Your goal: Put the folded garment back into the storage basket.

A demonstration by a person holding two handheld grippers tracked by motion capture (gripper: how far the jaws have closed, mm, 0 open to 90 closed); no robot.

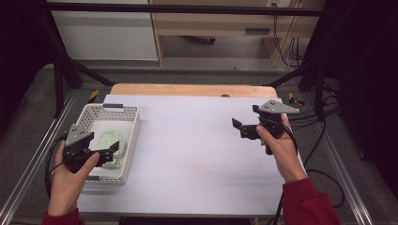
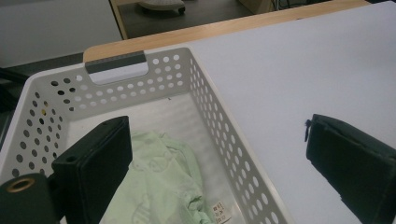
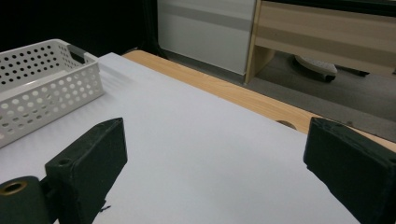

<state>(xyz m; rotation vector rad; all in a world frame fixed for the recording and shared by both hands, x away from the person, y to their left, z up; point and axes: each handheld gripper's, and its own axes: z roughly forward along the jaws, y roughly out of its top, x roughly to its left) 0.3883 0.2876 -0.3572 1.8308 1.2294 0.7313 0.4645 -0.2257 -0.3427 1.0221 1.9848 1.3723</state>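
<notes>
High view: at lower left the left gripper (image 1: 101, 151) hovers over the white perforated plastic basket (image 1: 133, 123), jaws apart, above the crumpled pale green cloth garment (image 1: 112, 143) lying inside. At right, the right gripper (image 1: 238, 125) is held over the white table cover (image 1: 197, 150), jaws apart and empty.

Left gripper view: the garment (image 2: 161, 186) fills the lower centre, on the basket's floor, a small label at its edge. It looks soft, light and limp; pinching a raised fold near its middle seems best.

Right gripper view: wide-open jaws frame bare cover (image 3: 205, 158); the basket (image 3: 51, 93) sits upper left.
</notes>
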